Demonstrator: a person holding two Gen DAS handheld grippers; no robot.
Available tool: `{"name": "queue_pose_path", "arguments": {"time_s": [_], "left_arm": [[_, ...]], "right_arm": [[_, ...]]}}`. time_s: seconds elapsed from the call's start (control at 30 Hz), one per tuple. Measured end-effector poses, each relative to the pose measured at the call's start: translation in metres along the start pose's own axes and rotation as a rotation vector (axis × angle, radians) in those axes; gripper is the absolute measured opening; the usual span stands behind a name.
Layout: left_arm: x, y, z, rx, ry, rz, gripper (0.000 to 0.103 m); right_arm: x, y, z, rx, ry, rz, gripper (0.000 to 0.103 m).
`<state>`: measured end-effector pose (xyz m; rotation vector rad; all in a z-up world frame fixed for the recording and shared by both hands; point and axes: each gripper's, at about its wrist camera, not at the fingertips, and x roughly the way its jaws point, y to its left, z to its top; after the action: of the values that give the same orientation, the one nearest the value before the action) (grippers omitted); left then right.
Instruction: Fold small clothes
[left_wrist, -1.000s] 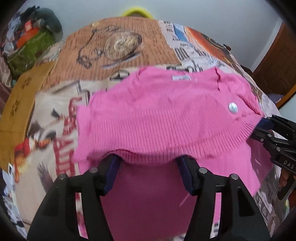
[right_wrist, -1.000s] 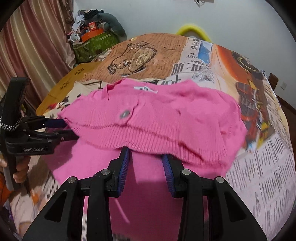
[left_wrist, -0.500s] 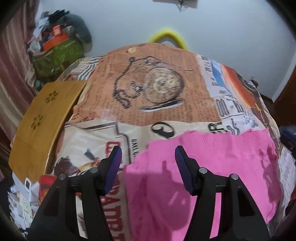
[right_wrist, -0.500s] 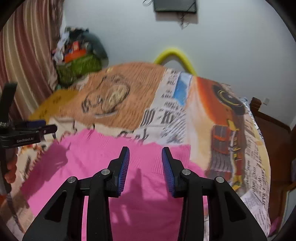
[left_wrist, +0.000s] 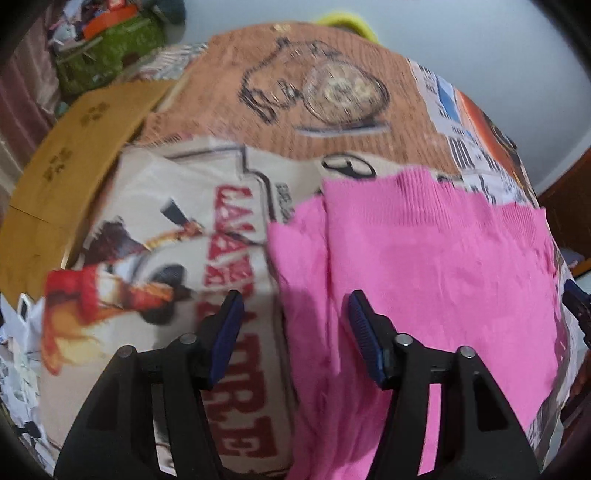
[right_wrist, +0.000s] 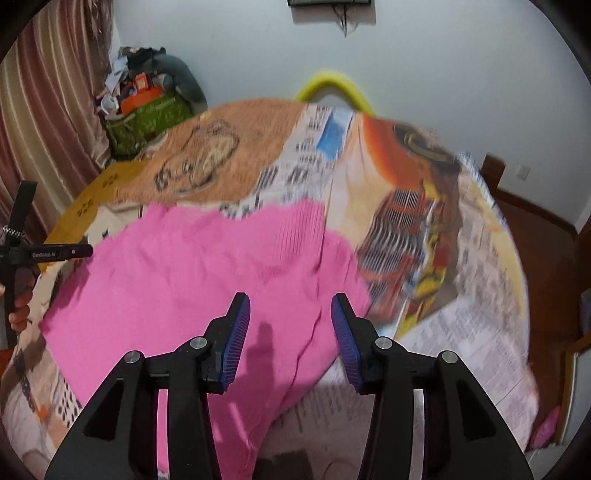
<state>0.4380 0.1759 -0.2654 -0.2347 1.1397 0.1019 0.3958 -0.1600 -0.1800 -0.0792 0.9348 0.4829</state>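
A pink knitted sweater (left_wrist: 436, 266) lies folded flat on the printed tablecloth (left_wrist: 177, 206); it also shows in the right wrist view (right_wrist: 207, 273). My left gripper (left_wrist: 293, 332) is open and empty, hovering over the sweater's left edge. My right gripper (right_wrist: 290, 330) is open and empty, above the sweater's right part near the front edge. The left gripper (right_wrist: 55, 252) shows at the far left of the right wrist view, beside the sweater. The right gripper's tip (left_wrist: 576, 299) shows at the right edge of the left wrist view.
A yellow wooden chair (left_wrist: 70, 155) stands to the left of the table. A green basket of clutter (right_wrist: 147, 118) sits by the curtain. A yellow hoop (right_wrist: 332, 86) is behind the table. A wooden chair (right_wrist: 554, 229) stands at the right.
Both grippers have let go of the sweater's folded-over top edge, which now lies flat. Both have pulled back and up; the left moved left, the right moved right.
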Motion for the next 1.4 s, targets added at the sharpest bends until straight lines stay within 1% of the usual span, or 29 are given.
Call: {"name": "queue_pose_path", "arguments": {"time_s": [0.07,0.17,0.33,0.37,0.43,0.47,0.5,0.57,0.63,0.73,0.77,0.8,0.83,0.9,0.97,1.07,1.13,1.27,1.4], "left_arm": [[0.009,-0.007,-0.006,0.033,0.007,0.032,0.052],[0.009,-0.013,-0.01,0.073,-0.019,0.069,0.052],[-0.006,-0.01,-0.014,0.063,-0.013,0.086,0.052],[-0.014,-0.009,-0.019,0.07,-0.023,0.086,0.052],[-0.025,-0.008,-0.028,0.083,-0.034,0.092,0.052],[-0.032,-0.006,-0.035,0.092,-0.037,0.088,0.052],[-0.035,-0.004,-0.041,0.098,-0.037,0.086,0.053],[-0.043,-0.001,-0.057,0.101,-0.033,0.079,0.056],[-0.047,0.003,-0.068,0.099,-0.016,0.07,0.057],[-0.06,0.006,-0.084,0.098,-0.025,0.092,0.057],[-0.063,0.007,-0.086,0.093,-0.029,0.096,0.057],[-0.066,0.009,-0.088,0.086,-0.032,0.095,0.057],[-0.07,0.011,-0.089,0.073,-0.033,0.094,0.057],[-0.077,0.015,-0.091,0.057,-0.036,0.095,0.057],[-0.084,0.017,-0.091,0.049,-0.044,0.101,0.057],[-0.093,0.018,-0.089,0.048,-0.059,0.111,0.057],[-0.097,0.016,-0.086,0.047,-0.069,0.115,0.057],[-0.1,0.011,-0.077,0.042,-0.084,0.103,0.058],[-0.094,-0.005,-0.068,0.074,-0.084,0.095,0.06]], "right_arm": [[0.0,0.001,-0.008,0.016,0.005,0.012,0.042],[-0.003,0.004,-0.021,0.031,0.013,0.013,0.042],[-0.023,0.011,-0.043,0.029,0.011,0.015,0.042],[-0.028,0.012,-0.049,0.027,0.011,0.012,0.043],[-0.035,0.012,-0.058,0.04,0.011,0.018,0.049],[-0.038,0.012,-0.064,0.051,0.015,0.025,0.05],[-0.04,0.011,-0.07,0.058,0.024,0.031,0.051],[-0.04,0.011,-0.081,0.076,0.041,0.037,0.051],[-0.039,0.012,-0.09,0.087,0.056,0.052,0.051],[-0.036,0.017,-0.095,0.094,0.07,0.084,0.05],[-0.035,0.02,-0.096,0.092,0.075,0.094,0.048],[-0.032,0.022,-0.095,0.087,0.08,0.101,0.035],[-0.03,0.024,-0.095,0.089,0.089,0.106,0.02],[-0.027,0.022,-0.095,0.12,0.094,0.133,0.01],[-0.028,0.018,-0.096,0.151,0.092,0.157,0.008],[-0.036,0.015,-0.102,0.154,0.073,0.148,0.007],[-0.044,0.008,-0.103,0.148,0.054,0.13,0.007],[-0.051,-0.006,-0.099,0.127,0.046,0.074,0.006],[-0.056,-0.027,-0.09,0.124,0.031,0.01,0.006]]}}
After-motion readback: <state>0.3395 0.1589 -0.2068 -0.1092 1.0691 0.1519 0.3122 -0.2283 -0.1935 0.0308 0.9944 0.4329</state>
